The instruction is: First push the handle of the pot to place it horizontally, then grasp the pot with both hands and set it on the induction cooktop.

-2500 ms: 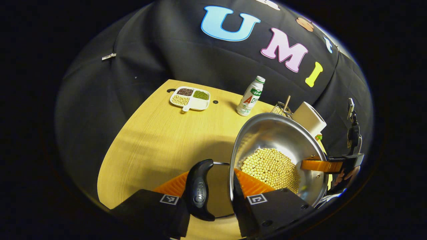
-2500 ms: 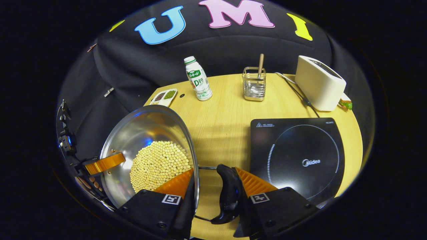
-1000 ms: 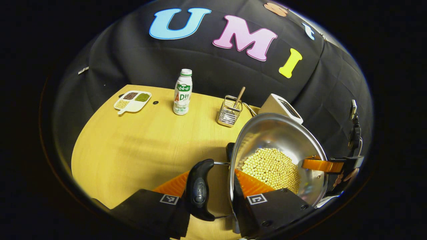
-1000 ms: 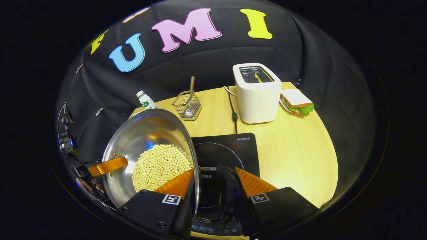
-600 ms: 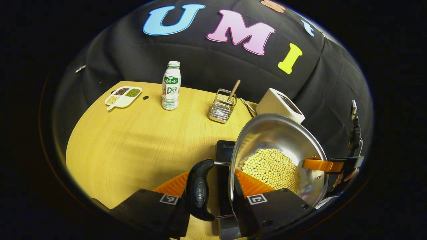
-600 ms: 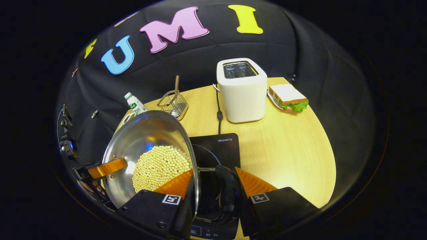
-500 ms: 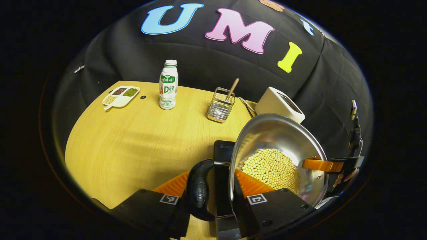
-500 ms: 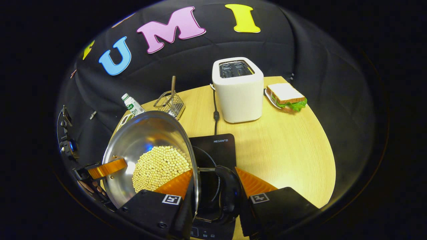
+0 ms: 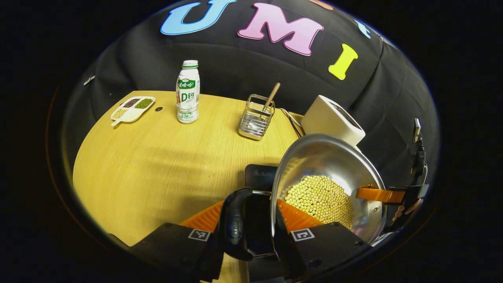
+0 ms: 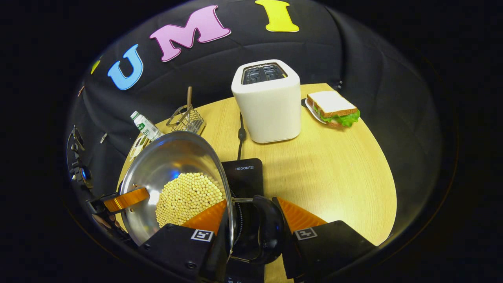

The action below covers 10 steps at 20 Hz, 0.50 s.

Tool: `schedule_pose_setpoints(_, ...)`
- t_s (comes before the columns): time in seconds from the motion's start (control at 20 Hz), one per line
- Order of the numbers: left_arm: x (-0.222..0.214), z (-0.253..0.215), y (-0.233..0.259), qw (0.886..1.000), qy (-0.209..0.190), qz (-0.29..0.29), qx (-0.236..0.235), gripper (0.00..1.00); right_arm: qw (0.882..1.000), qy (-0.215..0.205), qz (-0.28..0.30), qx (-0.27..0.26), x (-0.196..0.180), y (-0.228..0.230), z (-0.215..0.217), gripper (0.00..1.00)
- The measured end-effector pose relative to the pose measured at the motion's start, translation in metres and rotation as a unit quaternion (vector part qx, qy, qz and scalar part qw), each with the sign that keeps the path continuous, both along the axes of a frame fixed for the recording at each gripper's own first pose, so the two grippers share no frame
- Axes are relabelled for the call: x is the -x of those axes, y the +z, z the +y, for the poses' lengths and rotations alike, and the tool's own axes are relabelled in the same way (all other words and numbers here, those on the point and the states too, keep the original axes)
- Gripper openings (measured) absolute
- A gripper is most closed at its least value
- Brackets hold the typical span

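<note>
pot [image 9: 326, 157] w/ beans level, handles [image 9: 235, 224] sideways btwn both grippers, over cooktop [image 10: 245, 173]

A round pale-wood bench [image 9: 157, 165] carries a white divided dish of beans [image 9: 132, 109]; a white drink bottle [image 9: 187, 92]; a wire-mesh holder with a wooden stick [image 9: 256, 122]; a white toaster [image 10: 267, 101]; a sandwich on a plate [image 10: 332, 108]; a black flat induction cooktop [image 10: 244, 174].
</note>
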<state>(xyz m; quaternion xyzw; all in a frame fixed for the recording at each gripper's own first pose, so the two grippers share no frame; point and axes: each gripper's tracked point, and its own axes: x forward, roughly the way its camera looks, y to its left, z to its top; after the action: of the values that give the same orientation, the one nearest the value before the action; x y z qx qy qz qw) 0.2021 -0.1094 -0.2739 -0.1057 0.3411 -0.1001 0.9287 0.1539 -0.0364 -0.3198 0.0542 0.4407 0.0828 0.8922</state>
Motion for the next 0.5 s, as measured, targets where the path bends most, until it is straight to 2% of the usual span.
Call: schedule_pose_setpoints(0.5, -0.003, -0.003, -0.01, 1.0, 0.005, -0.003, -0.004, 0.6, 1.0, 0.004, 0.004, -0.001, -0.002, -0.013, -0.005, 0.61)
